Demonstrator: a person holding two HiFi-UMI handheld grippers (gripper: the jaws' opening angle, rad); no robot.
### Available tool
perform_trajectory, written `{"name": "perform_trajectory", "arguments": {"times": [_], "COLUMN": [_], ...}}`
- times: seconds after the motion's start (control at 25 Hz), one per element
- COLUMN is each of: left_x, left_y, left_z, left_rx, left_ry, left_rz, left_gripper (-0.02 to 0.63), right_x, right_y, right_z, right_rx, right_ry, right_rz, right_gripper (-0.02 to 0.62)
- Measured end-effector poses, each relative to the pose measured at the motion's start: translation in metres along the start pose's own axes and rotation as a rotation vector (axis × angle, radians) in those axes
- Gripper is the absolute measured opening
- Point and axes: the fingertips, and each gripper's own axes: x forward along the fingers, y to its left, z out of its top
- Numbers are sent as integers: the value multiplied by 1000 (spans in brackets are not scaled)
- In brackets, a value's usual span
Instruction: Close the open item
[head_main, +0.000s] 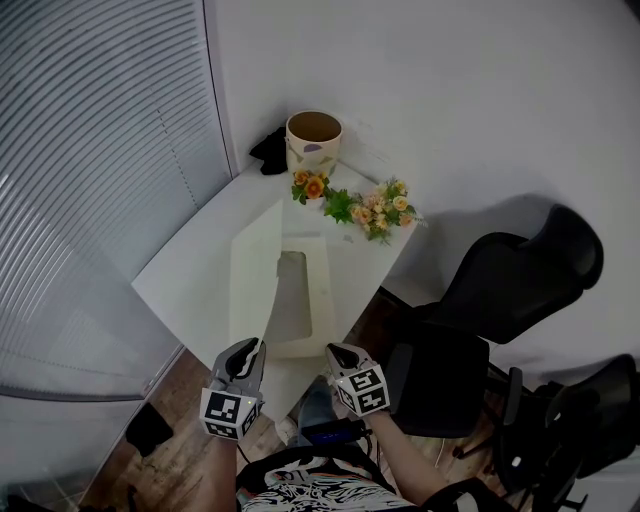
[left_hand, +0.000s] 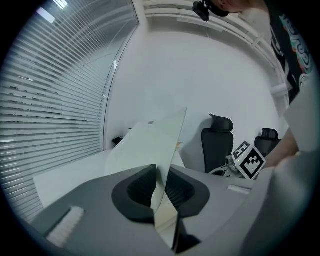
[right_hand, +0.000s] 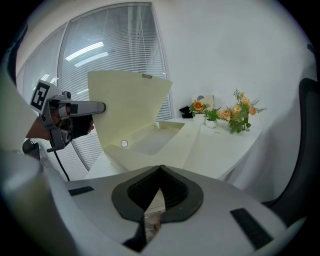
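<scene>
The box lies open on the white tabletop, its near end close to the near edge. Its lid stands about upright on the hinge along the side towards the blinds. The lid's free edge runs between the jaws of my left gripper, which stand slightly apart. The pads seem only to flank the card, not pinch it. My right gripper hangs just short of the box, jaws together on nothing.

With so loose a hold, I judge the lid could slip out and go either way: back towards the blinds, or down with a slap. If I push it over with one jaw alone, the light box may skid, since nothing steadies the base. It has little tabletop to spare at the near edge. A twist of my wrist could also crease the thin card.

The tabletop is smooth, pale and bare around the box. A cup and flowers stand at its far end, well apart from the box. White walls meet in the corner behind, and black chairs stand on the wood floor to my right.
</scene>
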Motion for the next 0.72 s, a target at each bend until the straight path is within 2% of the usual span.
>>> {"name": "perform_trajectory", "arguments": {"times": [0.28, 0.72], "left_x": [11, 30], "left_y": [-11, -32], "left_z": [-3, -15], "left_rx": [-1, 52], "left_ry": [25, 99], "left_rz": [-33, -90], "left_gripper": [40, 49], "right_x": [0, 0], "right_y": [1, 1], "right_z": [0, 0], "right_rx": [4, 14], "right_ry": [-2, -13], "right_rz": [13, 41], "right_gripper": [2, 2]}}
